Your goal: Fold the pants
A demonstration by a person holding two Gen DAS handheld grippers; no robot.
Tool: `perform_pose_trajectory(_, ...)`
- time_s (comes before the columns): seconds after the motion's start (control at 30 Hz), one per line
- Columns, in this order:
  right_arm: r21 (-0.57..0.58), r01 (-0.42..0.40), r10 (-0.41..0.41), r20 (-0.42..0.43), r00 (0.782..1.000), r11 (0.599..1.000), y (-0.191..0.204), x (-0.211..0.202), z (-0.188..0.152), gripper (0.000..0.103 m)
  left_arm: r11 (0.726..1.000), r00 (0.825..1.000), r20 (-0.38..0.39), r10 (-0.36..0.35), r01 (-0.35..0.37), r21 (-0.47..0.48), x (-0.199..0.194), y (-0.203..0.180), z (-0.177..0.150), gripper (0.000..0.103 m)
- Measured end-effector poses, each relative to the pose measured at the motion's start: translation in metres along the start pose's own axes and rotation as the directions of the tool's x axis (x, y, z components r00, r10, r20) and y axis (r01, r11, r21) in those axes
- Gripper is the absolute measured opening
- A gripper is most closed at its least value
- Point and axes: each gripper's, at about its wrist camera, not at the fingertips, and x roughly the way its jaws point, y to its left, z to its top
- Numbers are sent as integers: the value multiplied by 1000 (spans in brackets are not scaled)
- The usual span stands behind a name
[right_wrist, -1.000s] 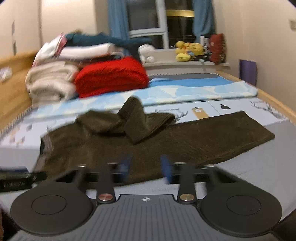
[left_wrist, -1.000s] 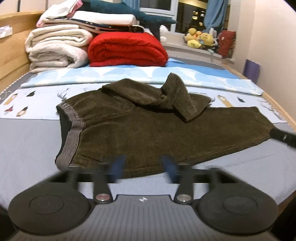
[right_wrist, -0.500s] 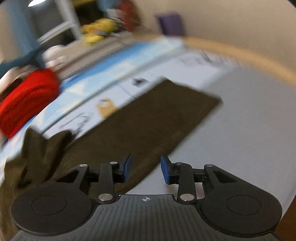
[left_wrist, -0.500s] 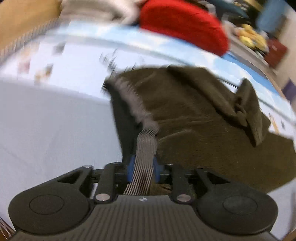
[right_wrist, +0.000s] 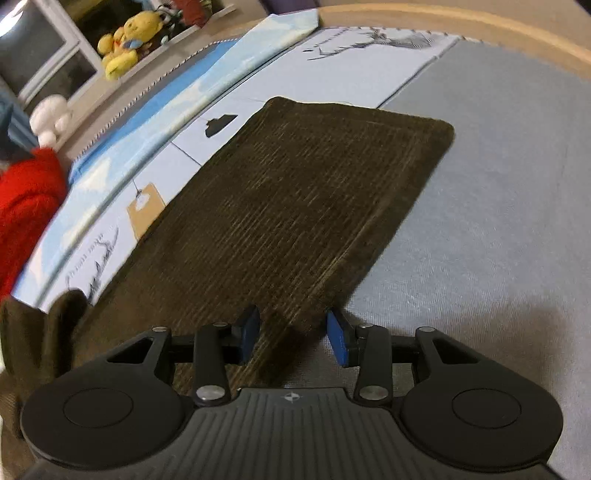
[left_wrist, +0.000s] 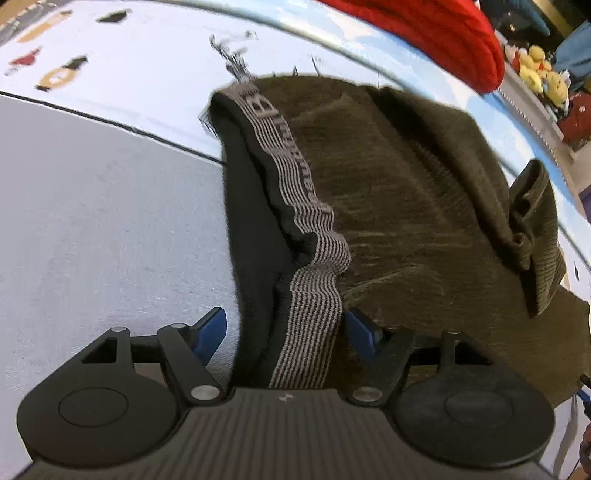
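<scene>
Dark olive corduroy pants (left_wrist: 406,192) lie on the bed, one leg bunched up at the far right. Their striped grey waistband (left_wrist: 310,280) runs toward me and passes between the blue pads of my left gripper (left_wrist: 286,326), whose jaws stand wide apart around it. In the right wrist view the flat leg of the pants (right_wrist: 303,206) ends in a hem at the upper right. My right gripper (right_wrist: 293,332) is open, its pads on either side of the leg's near edge.
The pants rest on a grey mattress (right_wrist: 498,206) with a printed white and blue sheet (left_wrist: 122,62) behind. A red blanket (left_wrist: 436,33) and yellow plush toys (right_wrist: 118,48) lie at the back. A wooden bed rim (right_wrist: 461,18) runs along the right.
Both grippers came down from a high view onto the pants. The left one closed in on the waistband and now has its pads wider apart; the right one moved onto the leg's near edge.
</scene>
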Motion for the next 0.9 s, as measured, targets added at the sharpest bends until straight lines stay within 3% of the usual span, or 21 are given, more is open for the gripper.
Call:
perform_pose_trajectory(0.03,-22,20,-20,3,1000,1000,1,4,2,22,1000,1000,2,1,-1,18,2,-4,0,66)
perform_pose_trajectory(0.17,-36,33,-32,14,999,999,0,-2,5,12,989,999,36,29,-34,146,2,-23,-4,40)
perform_pose_trajectory(0.2,-39,30,-29,23,999,999,0,-7,6,12,986,999,42,33,-40,163,-2,-25,-5,27)
perform_pose_trajectory(0.23,-42,21,-20,36,999,999,0,-15,7,11,986,998,52,32,-40,160,-8,-25,-5,22)
perform_pose_trajectory(0.33,-69,-2,5,50,999,998,1,-39,8,11,990,995,96,0,-13,143,-30,-22,-7,18)
perform_pose_trajectory(0.47,-127,-1,5,31,1000,992,-3,-71,5,10,981,987,154,-47,16,195,-66,-20,-20,17)
perform_pose_trajectory(0.53,-147,6,-6,-2,1000,989,-11,-86,0,10,981,985,164,-52,20,192,-81,-11,-28,17)
perform_pose_trajectory(0.6,-154,-2,-13,-98,995,988,-22,-91,-12,10,986,985,171,-25,-3,164,-93,3,-34,16)
perform_pose_trajectory(0.67,-145,-47,0,-305,952,988,-39,-85,-33,10,991,981,189,33,-57,120,-106,24,-39,16)
perform_pose_trajectory(0.77,-134,-152,60,-523,850,979,-59,-85,-60,14,988,979,154,130,-141,62,-108,51,-42,17)
perform_pose_trajectory(0.8,-140,-174,74,-535,842,975,-61,-88,-62,16,988,982,123,141,-148,43,-105,57,-43,19)
perform_pose_trajectory(0.83,-145,-191,88,-524,847,971,-65,-93,-60,20,989,986,87,142,-145,32,-101,61,-44,22)
perform_pose_trajectory(0.87,-146,-194,97,-499,861,970,-70,-99,-55,20,987,986,63,155,-158,33,-99,63,-44,25)
perform_pose_trajectory(0.9,-136,-175,94,-463,881,975,-78,-104,-48,20,983,983,53,173,-176,47,-98,62,-44,35)
